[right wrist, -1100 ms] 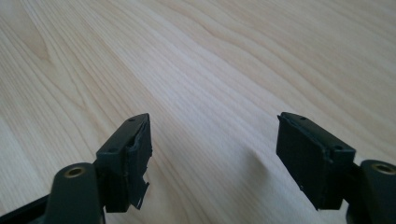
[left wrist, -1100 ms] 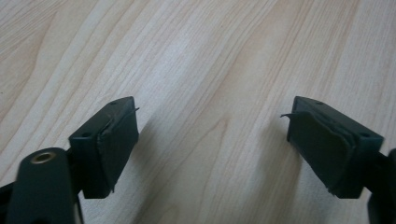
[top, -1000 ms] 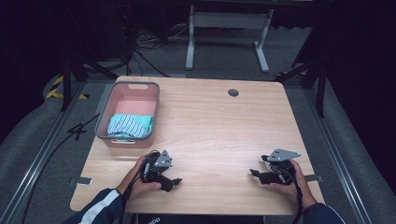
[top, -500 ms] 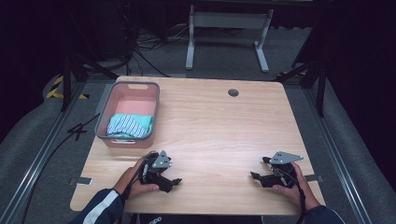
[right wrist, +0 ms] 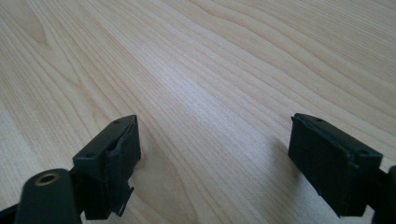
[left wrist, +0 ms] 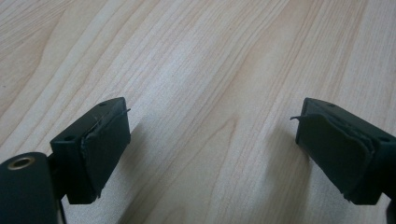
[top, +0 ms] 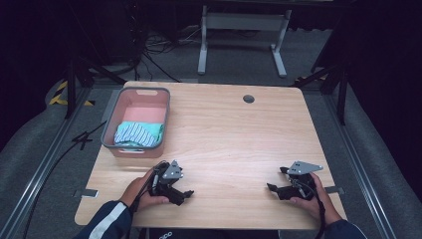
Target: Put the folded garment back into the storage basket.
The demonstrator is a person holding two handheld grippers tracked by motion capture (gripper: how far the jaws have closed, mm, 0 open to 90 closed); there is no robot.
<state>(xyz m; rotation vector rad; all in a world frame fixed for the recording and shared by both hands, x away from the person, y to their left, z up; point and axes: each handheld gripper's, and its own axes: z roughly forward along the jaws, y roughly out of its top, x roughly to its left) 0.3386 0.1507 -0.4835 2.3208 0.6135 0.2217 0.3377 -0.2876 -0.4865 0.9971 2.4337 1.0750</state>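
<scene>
Resting on table (top: 239, 139), left claw (top: 185, 195) & right claw (top: 272, 189) both wide, no legible text

Folded cloth (top: 138, 133) half-hidden in basket (top: 110, 130)

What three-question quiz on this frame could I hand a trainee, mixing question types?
1. True or false: the cloth lies inside the bin.
2. The left claw is: A) shut on the cloth, B) open with nothing between its jaws, C) inside the bin.
3. Fill in: the right claw rests low over the bare ____, jaws apart.

Key: 1 true. 2 B. 3 table.
</scene>
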